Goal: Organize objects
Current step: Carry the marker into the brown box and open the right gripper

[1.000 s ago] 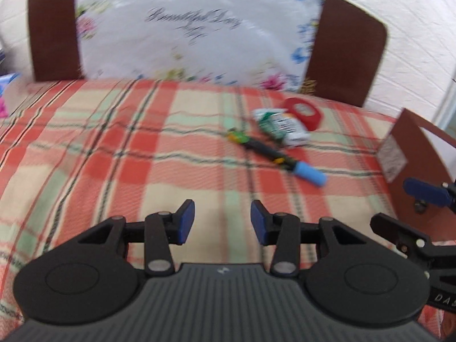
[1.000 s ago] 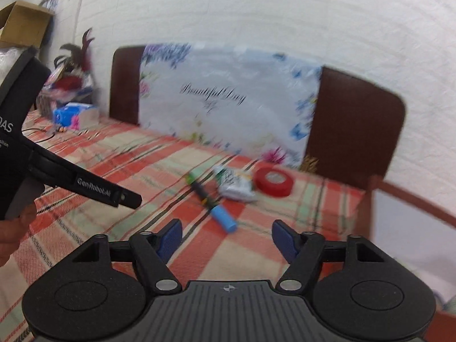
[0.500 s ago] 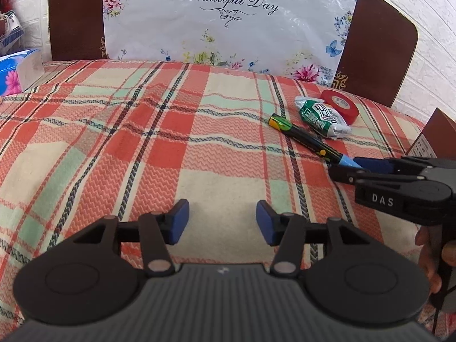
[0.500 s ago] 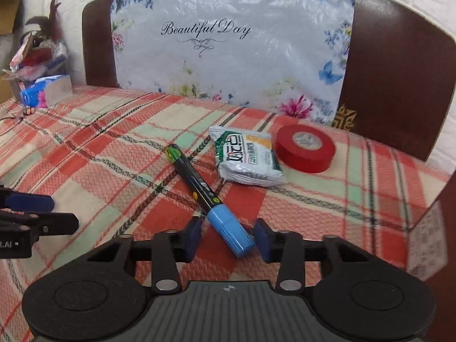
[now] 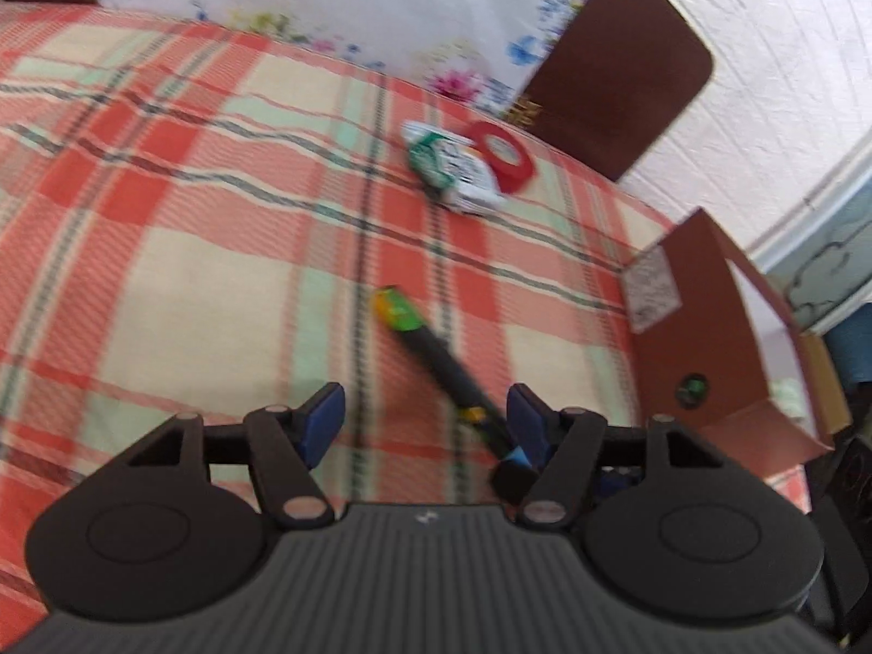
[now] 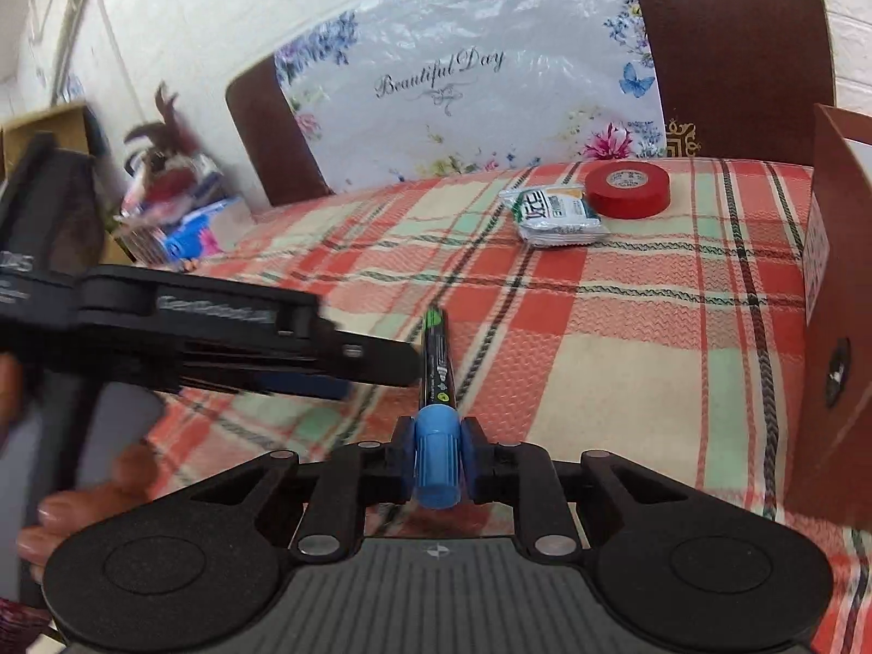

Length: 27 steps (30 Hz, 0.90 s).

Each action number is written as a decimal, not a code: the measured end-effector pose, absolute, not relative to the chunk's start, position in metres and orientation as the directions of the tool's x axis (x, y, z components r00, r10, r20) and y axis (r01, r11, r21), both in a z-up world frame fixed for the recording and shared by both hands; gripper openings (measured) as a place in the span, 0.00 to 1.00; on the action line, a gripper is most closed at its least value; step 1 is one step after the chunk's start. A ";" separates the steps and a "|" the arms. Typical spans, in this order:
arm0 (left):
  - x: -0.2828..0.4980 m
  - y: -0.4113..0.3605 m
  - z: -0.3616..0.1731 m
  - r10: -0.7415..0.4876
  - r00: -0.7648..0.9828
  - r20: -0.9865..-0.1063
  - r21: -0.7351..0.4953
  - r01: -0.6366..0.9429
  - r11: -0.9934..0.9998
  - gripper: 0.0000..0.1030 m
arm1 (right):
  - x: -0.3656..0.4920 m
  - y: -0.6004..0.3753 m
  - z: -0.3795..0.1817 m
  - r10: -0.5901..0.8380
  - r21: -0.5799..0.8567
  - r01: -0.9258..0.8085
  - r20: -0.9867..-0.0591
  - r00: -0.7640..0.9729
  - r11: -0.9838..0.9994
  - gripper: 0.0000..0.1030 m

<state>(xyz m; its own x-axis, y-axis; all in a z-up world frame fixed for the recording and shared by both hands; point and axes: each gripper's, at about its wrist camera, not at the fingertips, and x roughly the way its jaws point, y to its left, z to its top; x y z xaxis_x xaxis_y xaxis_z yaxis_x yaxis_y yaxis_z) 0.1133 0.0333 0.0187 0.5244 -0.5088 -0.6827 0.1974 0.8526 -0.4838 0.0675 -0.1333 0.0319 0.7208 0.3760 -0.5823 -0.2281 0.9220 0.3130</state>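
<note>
My right gripper [image 6: 436, 455] is shut on the blue cap of a black marker [image 6: 436, 359], held above the plaid tablecloth and pointing forward. The marker [image 5: 436, 354] also shows in the left wrist view, passing by my left gripper's right finger. My left gripper [image 5: 425, 425] is open and empty; it shows in the right wrist view [image 6: 376, 362] beside the marker's barrel. A green-white snack packet [image 6: 558, 215] and a red tape roll [image 6: 627, 188] lie at the table's far right; both show in the left wrist view, packet [image 5: 452, 174] and tape [image 5: 504, 155].
A brown cardboard box [image 6: 839, 316] stands open at the table's right edge, also in the left wrist view [image 5: 703, 327]. A chair back with a flowered plastic cover [image 6: 468, 87] stands behind the table. A tissue pack and clutter [image 6: 185, 218] sit at the far left.
My right gripper has shut on the marker's blue cap and lifted it off the cloth. My left gripper has opened wider and moved in beside the marker.
</note>
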 end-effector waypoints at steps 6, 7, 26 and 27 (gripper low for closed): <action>0.103 0.008 0.037 -0.530 0.537 -0.656 -0.466 0.265 0.844 0.31 | 0.046 -0.130 0.048 0.341 0.243 -0.245 -0.543 0.767 0.938 0.17; 0.102 0.004 0.044 -0.538 0.543 -0.645 -0.463 0.282 0.840 0.30 | 0.043 -0.132 0.051 0.332 0.234 -0.242 -0.534 0.777 0.942 0.17; 0.096 -0.217 0.124 -0.711 0.431 -0.556 -0.265 0.718 0.643 0.19 | -0.002 -0.289 0.096 -0.076 0.209 0.142 -0.298 0.951 0.968 0.17; 0.096 -0.228 0.121 -0.709 0.424 -0.563 -0.255 0.727 0.638 0.20 | -0.002 -0.299 0.092 -0.102 0.208 0.171 -0.307 0.946 0.963 0.17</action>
<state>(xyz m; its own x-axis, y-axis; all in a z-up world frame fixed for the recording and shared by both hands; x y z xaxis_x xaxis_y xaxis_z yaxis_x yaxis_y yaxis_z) 0.0960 -0.2282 0.1214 0.4244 -0.7089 -0.5634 0.7266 0.6379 -0.2553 -0.0021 -0.2992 0.0923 0.9464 -0.1017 -0.3067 0.1708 0.9632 0.2076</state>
